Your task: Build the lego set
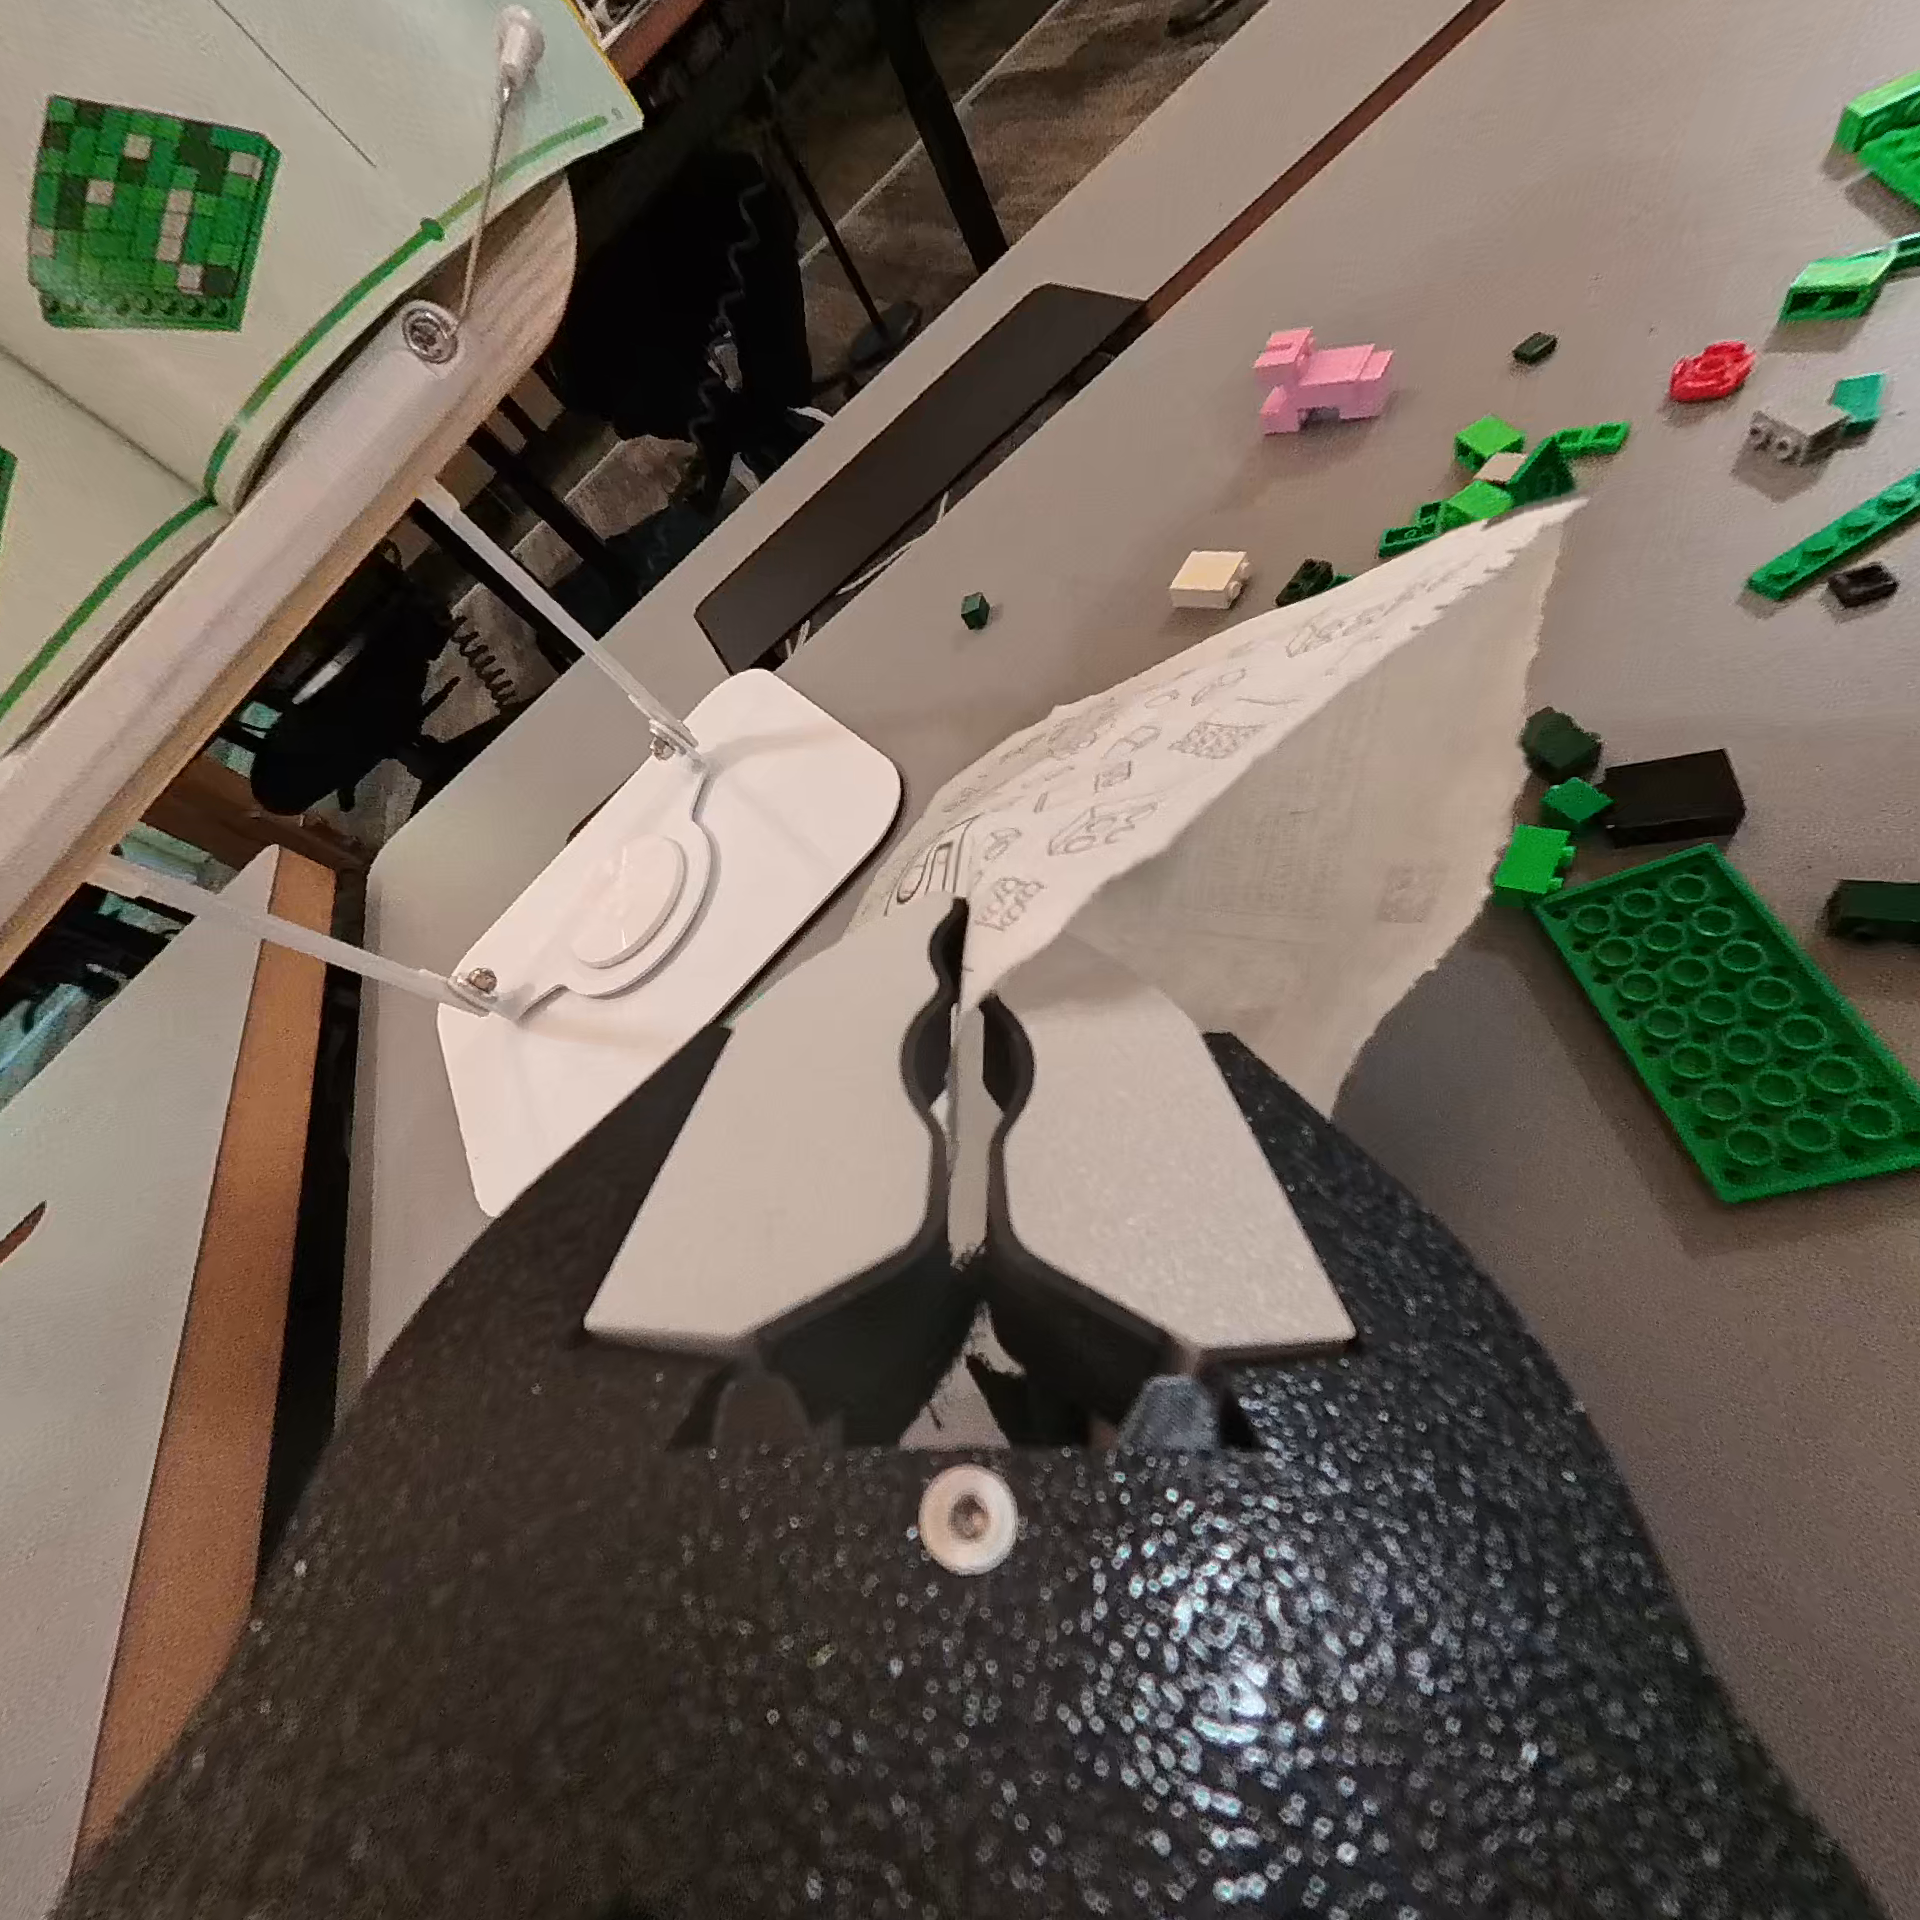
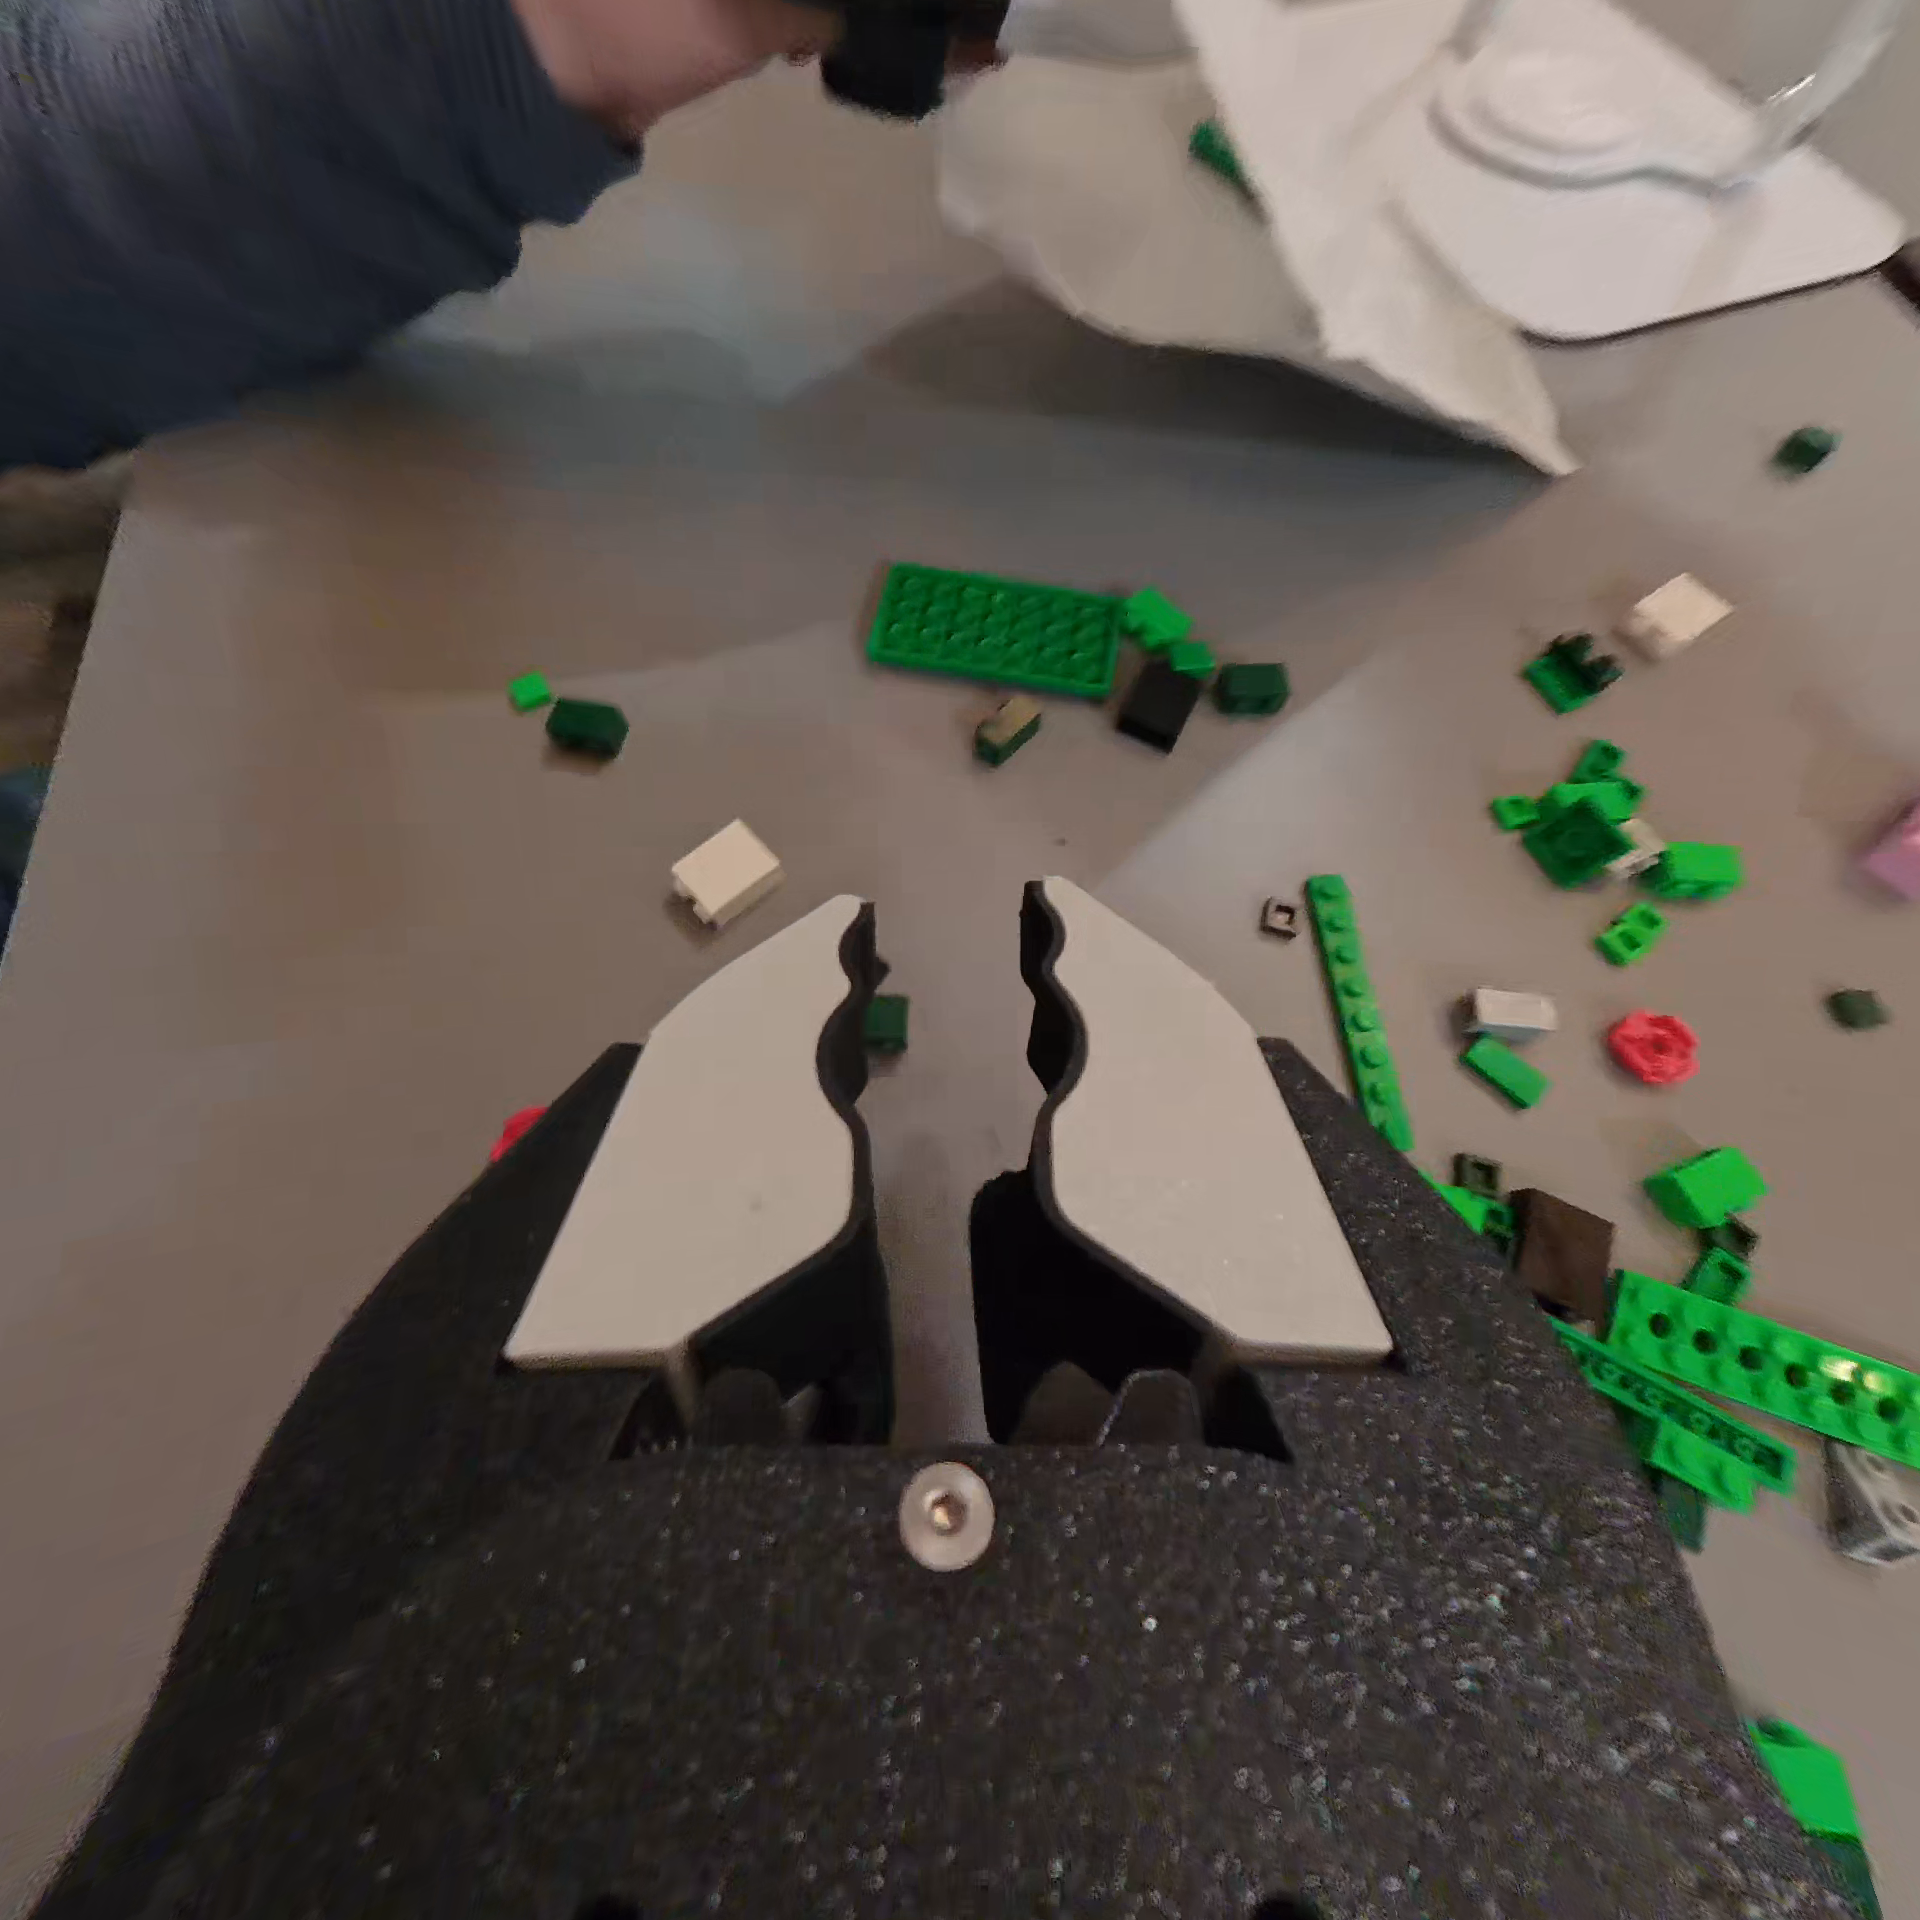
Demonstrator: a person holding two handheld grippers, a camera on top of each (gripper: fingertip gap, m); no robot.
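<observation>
Many loose lego pieces (image 2: 1579, 831) were scattered over the grey desk (image 2: 416, 935), mostly green ones, with a few white, black and dark green among them. A flat green plate (image 1: 1745, 1029) was seen lying with its underside up in the left wrist view, and the same plate showed farther off from the right wrist camera, with a black brick (image 2: 1153, 707) just beside it. A pink lego pig (image 1: 1320, 379) stood apart from the green clusters, and a red round piece (image 2: 1652, 1047) lay near a long thin green strip (image 2: 1356, 1008).

The left gripper (image 1: 966, 997) was closed on a white paper bag (image 1: 1247, 769) (printed with small line drawings), the sheet pinched between the fingers and lifted clear of the desk. The right gripper (image 2: 945, 925) was held with its fingers apart, nothing between them, above the desk near a white brick (image 2: 727, 871) and a small dark green piece (image 2: 888, 1021).

Behind the bag, a white stand base (image 1: 675, 904) rested on the desk, and an instruction booklet (image 1: 208, 260) was propped on the stand above it. A sleeved arm (image 2: 260, 187) was visible at the upper left of the right wrist view.
</observation>
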